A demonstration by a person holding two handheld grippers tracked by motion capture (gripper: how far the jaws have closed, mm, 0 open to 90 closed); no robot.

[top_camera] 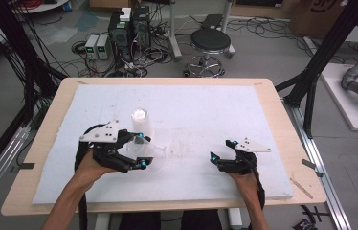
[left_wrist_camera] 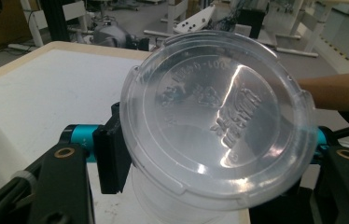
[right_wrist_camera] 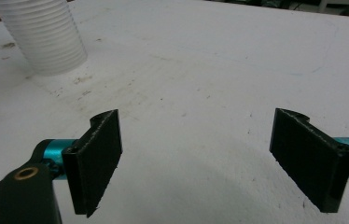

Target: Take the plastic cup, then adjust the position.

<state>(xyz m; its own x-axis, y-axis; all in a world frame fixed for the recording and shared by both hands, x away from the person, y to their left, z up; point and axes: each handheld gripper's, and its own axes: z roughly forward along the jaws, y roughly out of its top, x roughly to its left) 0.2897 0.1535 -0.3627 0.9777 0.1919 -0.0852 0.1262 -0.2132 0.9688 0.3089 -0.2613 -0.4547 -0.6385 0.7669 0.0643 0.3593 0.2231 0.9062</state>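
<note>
- High view: the left gripper (top_camera: 141, 151) is closed on a clear plastic lid (top_camera: 136, 149), held just in front of the ribbed white cup (top_camera: 141, 122) that stands upright on the white foam board (top_camera: 206, 110). The right gripper (top_camera: 224, 149) rests well apart to the right, jaws wide and empty. My judgement is that the lid is meant for the cup; with nothing steadying that light cup, a push from the lid's edge could tip it or slide it across the board (the right gripper is too far off to help as it stands).
- Left gripper view: the lid (left_wrist_camera: 217, 119) is pinched by its rim between the jaws and sits tilted, its face turned towards the camera. A grip at the edges of a thin, slick disc looks insecure to me: it could swivel or pop out under pressure, or go on crooked and seat on one side only. Raised lettering is moulded into the lid, mirrored and too faint to read with confidence; there seems to be a string of digits and some larger characters, nothing I would quote.
- Right gripper view: the pads (right_wrist_camera: 100, 156) stand apart over bare, scuffed board, and the cup (right_wrist_camera: 46, 35) shows at upper left with no label or print on its ribbed wall.
</note>
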